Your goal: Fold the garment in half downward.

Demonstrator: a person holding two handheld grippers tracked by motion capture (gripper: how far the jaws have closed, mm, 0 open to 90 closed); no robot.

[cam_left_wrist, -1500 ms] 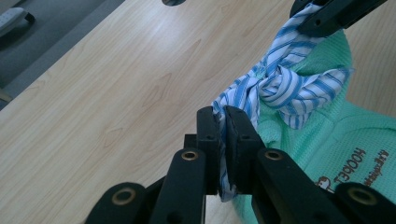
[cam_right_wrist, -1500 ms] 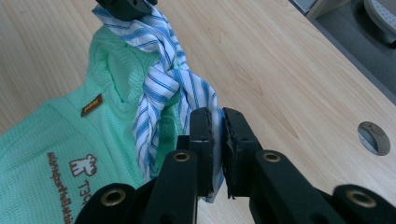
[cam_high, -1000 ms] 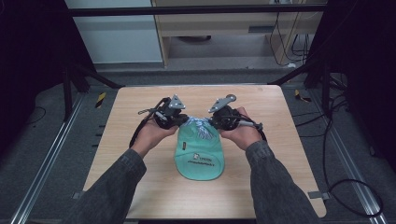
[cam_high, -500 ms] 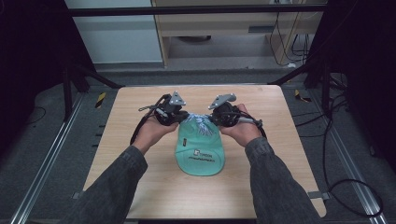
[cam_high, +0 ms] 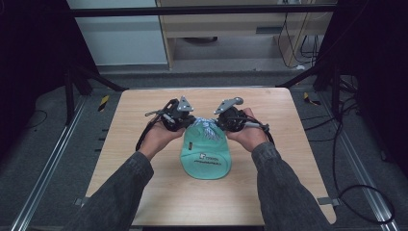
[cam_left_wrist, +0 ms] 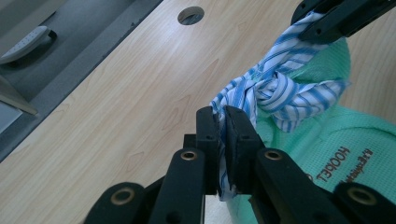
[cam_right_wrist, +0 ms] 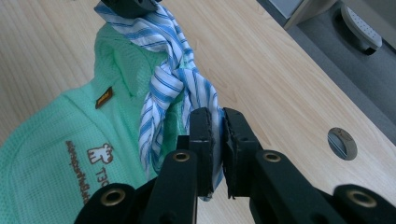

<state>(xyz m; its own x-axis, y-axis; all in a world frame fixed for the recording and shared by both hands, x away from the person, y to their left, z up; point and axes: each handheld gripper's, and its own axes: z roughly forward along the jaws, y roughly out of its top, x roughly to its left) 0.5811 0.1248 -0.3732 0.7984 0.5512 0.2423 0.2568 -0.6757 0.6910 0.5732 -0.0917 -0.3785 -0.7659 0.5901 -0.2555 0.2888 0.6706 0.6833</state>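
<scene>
We see a blue-and-white striped cloth (cam_left_wrist: 280, 88) tied in a knot, lying at the far end of a green mesh garment (cam_high: 206, 155) on the wooden table (cam_high: 298, 159). The knot sits between the two grippers, just ahead of each pair of jaws. Our left gripper (cam_left_wrist: 223, 135) has its jaws nearly together, pinching one tail of the striped cloth, which runs up between the pads from below. Our right gripper (cam_right_wrist: 216, 140) does the same on the other tail, jaws narrow and clamped on the fabric. From each gripper view, the other gripper's black jaws show at the top edge, gripping the opposite end beyond the knot. The green garment spreads back from the knot toward us, its printed logo beside the jaws. Farther out, a round hole (cam_right_wrist: 342, 143) in the table lies to the side of the right jaws.
</scene>
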